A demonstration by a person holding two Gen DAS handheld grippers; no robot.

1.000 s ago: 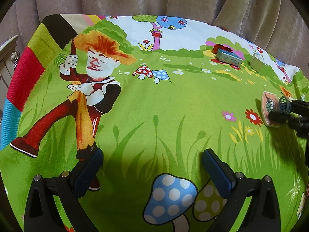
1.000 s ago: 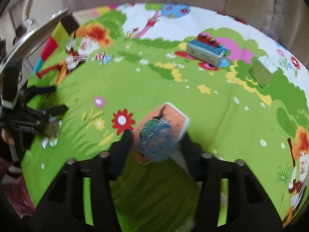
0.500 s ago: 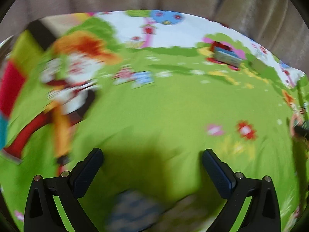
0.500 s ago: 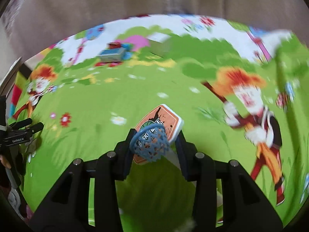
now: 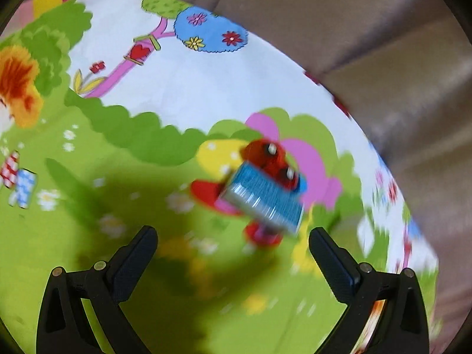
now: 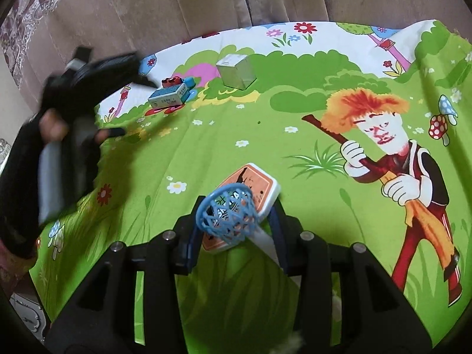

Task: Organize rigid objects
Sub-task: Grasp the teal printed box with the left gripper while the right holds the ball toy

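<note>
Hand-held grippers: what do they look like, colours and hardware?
Both are black plastic frames with round silver fasteners near the finger bases. The left hand-held gripper has textured dark blue pads; the right hand-held gripper shows blue pad edges. No cables or sleeves visible.

Bright, motion-blurred fisheye views, dark vignetting
</note>
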